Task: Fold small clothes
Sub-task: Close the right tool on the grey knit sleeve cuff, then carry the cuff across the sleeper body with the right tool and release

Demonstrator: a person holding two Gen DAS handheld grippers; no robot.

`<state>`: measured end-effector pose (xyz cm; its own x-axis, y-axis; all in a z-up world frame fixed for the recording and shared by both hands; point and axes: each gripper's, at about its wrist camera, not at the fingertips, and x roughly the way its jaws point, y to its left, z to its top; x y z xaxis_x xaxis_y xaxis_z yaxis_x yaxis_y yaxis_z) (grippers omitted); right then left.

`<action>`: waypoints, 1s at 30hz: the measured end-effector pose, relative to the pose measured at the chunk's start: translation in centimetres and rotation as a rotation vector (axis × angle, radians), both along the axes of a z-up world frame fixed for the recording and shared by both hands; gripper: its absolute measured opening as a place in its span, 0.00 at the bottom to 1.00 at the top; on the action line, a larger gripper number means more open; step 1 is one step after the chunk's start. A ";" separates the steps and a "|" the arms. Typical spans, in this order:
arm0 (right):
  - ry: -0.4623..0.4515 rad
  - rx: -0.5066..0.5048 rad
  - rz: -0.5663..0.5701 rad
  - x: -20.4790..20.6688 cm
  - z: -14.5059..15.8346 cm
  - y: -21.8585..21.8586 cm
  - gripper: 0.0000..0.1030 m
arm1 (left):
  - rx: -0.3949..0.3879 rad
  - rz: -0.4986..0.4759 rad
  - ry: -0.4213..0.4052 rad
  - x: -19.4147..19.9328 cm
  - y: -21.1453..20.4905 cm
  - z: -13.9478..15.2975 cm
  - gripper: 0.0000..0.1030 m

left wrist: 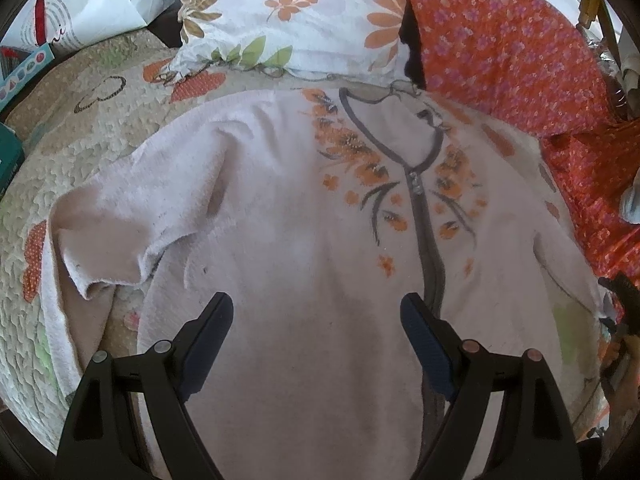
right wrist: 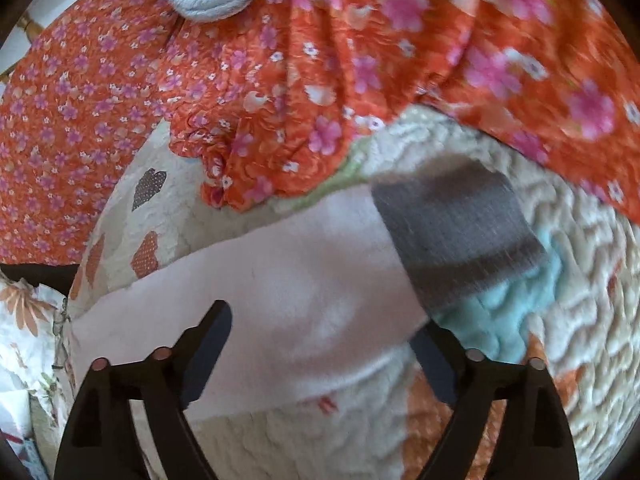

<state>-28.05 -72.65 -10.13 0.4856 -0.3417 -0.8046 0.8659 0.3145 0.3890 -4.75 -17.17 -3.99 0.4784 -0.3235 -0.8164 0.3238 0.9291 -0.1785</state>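
Well, both grippers, left (left wrist: 316, 312) & right (right wrist: 324, 328), hang w/ fingers open over the top (left wrist: 288, 216), so a one-layer pinch on its sleeve (right wrist: 280, 280) could skew the fold.

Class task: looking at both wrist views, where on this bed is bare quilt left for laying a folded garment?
Free patches: quilt left of the pink sleepsuit, below the floral pillow; and quilt right of the grey cuff. Crowded: the side under the orange floral fabric.

Quilted bed cover (left wrist: 100, 148) w/ pale pink top (left wrist: 304, 240), floral pillow (left wrist: 296, 16) & orange floral cloth (left wrist: 512, 52) on it.
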 end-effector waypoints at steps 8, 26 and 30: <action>-0.242 0.121 -0.095 -3.0 -0.8 -3.6 0.78 | 0.016 -0.003 0.029 0.5 -0.7 -1.1 0.82; -0.237 0.067 -0.064 -3.8 1.1 -3.0 0.10 | 0.010 0.012 0.047 1.0 -0.6 -1.3 0.82; -0.010 -0.194 0.106 1.8 5.1 2.1 0.10 | -0.034 0.082 0.034 2.1 2.2 0.1 0.82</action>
<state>-26.30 -70.51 -5.05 0.5348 -0.4361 -0.7237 0.8204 0.4730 0.3213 -2.65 -15.01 -3.85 0.4763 -0.3124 -0.8219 0.2402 0.9454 -0.2202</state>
